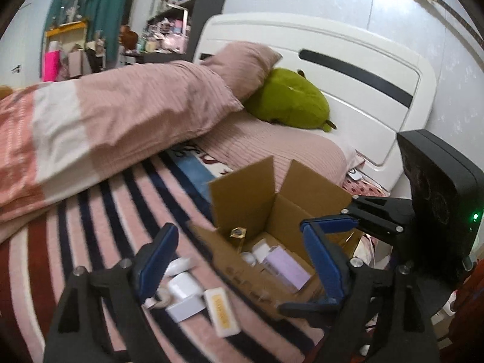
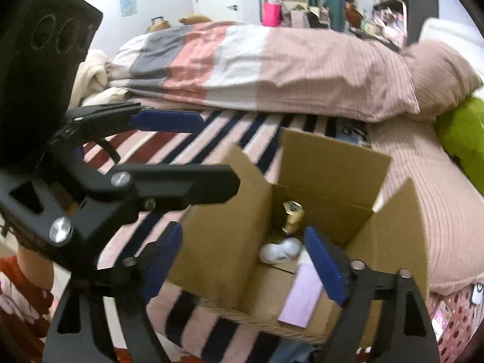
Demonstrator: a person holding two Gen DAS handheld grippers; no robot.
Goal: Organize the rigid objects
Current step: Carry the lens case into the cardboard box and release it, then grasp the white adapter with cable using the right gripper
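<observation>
Nearest, the left gripper (image 1: pixel 242 269) stands with its jaws apart and nothing between the pads, over the near edge of the striped blanket (image 1: pixel 99 211). Just beyond its left finger four small white items lie in a cluster on the blanket beside the box: a flat case with a yellow label (image 1: pixel 221 311), a white block (image 1: pixel 185 305), a rounded case (image 1: pixel 183 284) and a white oval (image 1: pixel 178 265), this last partly hidden by the finger.

The right gripper (image 2: pixel 251 260) is likewise spread wide, empty, over the open cardboard box (image 2: pixel 332 163). Inside lie one lilac carton (image 2: pixel 302 299), one gold-capped bottle (image 2: pixel 292 214) and a blurred white piece or two (image 2: pixel 281 251); the right finger cuts off the carton's edge. All four flaps stand up.

Farther off lie one folded duvet (image 1: pixel 121 121), one pillow (image 1: pixel 245 63) and one green plush (image 1: pixel 290 99) against the headboard (image 1: pixel 348 60).
</observation>
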